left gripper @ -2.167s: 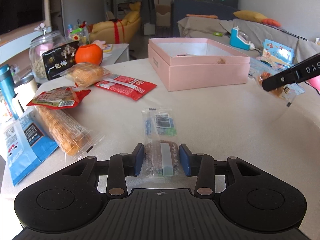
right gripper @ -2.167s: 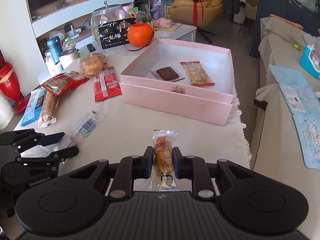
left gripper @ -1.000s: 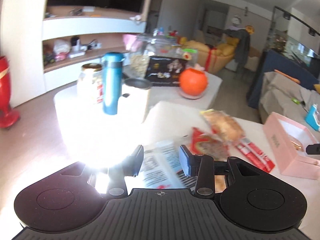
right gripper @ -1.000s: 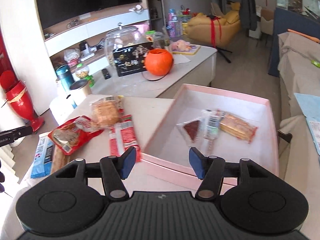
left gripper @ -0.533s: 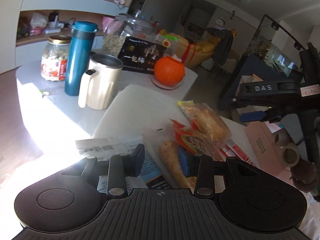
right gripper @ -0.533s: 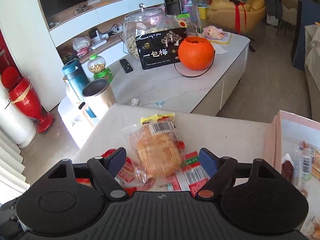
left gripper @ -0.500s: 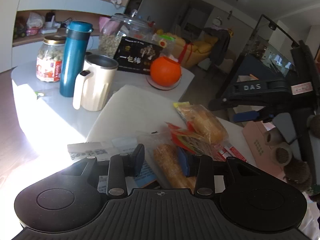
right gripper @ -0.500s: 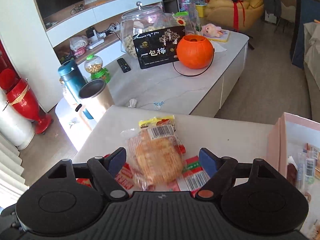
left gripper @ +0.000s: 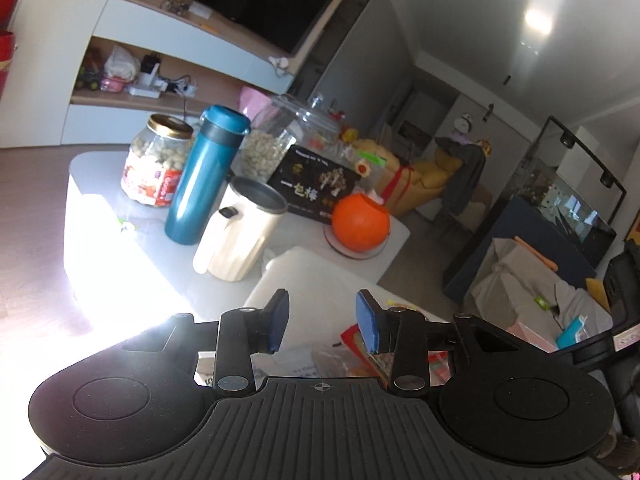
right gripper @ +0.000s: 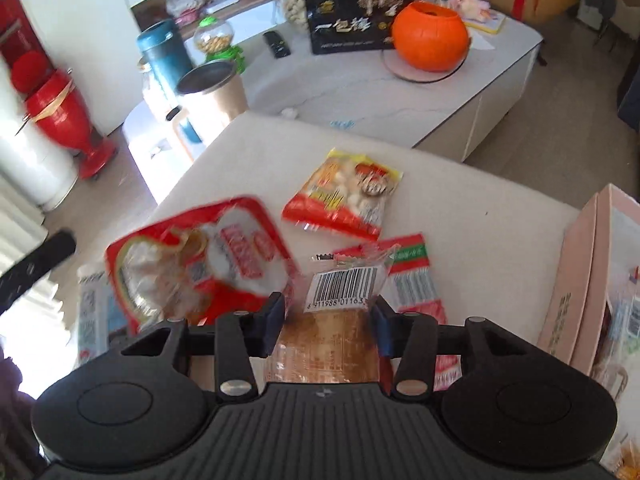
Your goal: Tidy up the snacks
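Pinching a clear-wrapped bread pack between its pads, the right gripper is closed on it above the table. Red snack bags lie beyond, the pink box at right. The left gripper gapes partly open, holding nothing, aimed over the table edge toward an orange pumpkin

- Left gripper tilted, blue pads apart, nothing between them.
- Below the gripper, on the pale worktop, a few snack packets, mostly hidden, one with a red edge.
- Beyond, on a lower white table: cream mug, teal flask just behind it, gold-lidded nut jar to the left.
- Orange pumpkin bowl on a plate, black box just behind.
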`<state>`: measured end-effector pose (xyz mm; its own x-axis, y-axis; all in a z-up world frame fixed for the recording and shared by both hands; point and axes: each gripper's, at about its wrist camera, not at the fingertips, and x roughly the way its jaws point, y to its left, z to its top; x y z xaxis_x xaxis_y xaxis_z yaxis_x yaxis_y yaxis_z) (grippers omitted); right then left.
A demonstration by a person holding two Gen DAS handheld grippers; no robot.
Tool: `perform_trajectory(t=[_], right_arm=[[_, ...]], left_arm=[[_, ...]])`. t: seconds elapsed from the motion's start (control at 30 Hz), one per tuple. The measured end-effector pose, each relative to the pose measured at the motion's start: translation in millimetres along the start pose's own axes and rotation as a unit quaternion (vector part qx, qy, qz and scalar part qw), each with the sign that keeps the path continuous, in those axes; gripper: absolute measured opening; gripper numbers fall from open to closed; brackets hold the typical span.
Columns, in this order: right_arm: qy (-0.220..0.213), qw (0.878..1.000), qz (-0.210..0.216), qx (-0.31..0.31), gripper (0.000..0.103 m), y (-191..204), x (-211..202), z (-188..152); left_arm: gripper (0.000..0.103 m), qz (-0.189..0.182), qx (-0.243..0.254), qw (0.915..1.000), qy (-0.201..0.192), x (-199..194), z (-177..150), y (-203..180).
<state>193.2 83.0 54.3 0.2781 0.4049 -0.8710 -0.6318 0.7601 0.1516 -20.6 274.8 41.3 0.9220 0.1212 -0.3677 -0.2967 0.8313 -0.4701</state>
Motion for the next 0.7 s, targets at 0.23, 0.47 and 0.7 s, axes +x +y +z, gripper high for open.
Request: perform_trajectory(t=[0.23, 0.47, 0.7], right_arm=[[-0.078, 0.994, -0.018, 0.073, 0.086, -10.7, -12.2, 35.5], [-0.04, 0.992, -0.108, 0.056, 0.066, 11.6, 78.1, 74.1], [-0.068, 0.996, -0.046, 0.025, 0.054, 9.7, 1.0, 35.8]], left_arm=[[0.041, -0.002, 0.07, 0.9965, 0.047, 5.4, -16.3, -35.1], [0.041, 0.008, 0.097, 0.9944, 0.04, -5.8, -35.7, -40.4], [0.041, 0.015, 0.08, 0.9958, 0.042, -3.8, -35.5, -30.7]])
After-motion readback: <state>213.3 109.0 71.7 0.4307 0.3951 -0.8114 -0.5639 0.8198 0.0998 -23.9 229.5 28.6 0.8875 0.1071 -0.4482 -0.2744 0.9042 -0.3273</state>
